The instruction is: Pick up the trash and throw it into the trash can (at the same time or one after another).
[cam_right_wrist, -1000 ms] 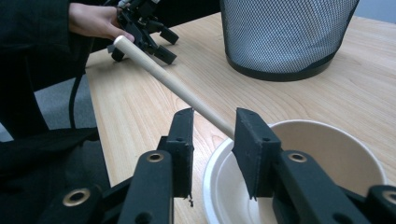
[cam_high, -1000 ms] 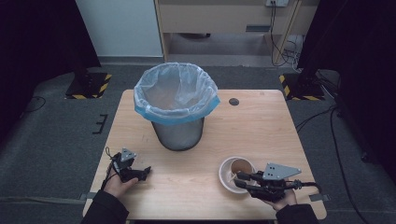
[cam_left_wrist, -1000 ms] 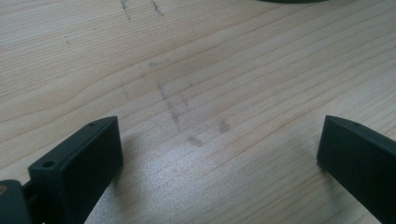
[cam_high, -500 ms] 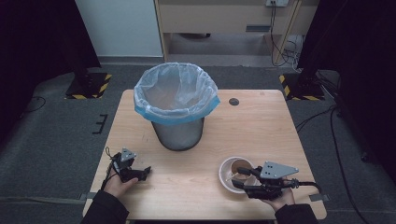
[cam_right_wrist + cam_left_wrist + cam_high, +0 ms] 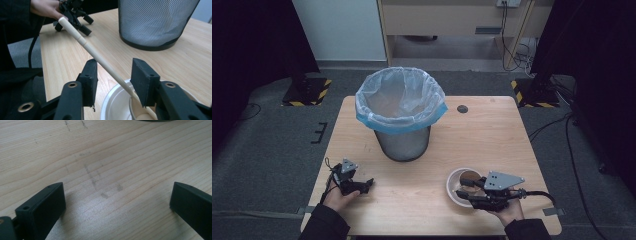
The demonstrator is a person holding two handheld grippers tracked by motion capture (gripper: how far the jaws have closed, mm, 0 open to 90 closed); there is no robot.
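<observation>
We see our right tongs (image 5: 113,80), blocky black two-jaw ones, over the round white bowl (image 5: 113,105); their jaws have just been closing, with the pale, smooth, rounded wooden stick (image 5: 92,51) slanting between them, and we cannot tell whether the pads press on it. The stick rises out of the bowl, away from these tongs. Our left tongs (image 5: 117,202) stand wide apart over the pale, grained wooden table (image 5: 105,150). Beyond both stands the cylindrical black wire-mesh bin (image 5: 402,142), lined with a crinkled translucent bag.

A lined mesh bin (image 5: 402,117) stands on the wooden table (image 5: 492,135).
</observation>
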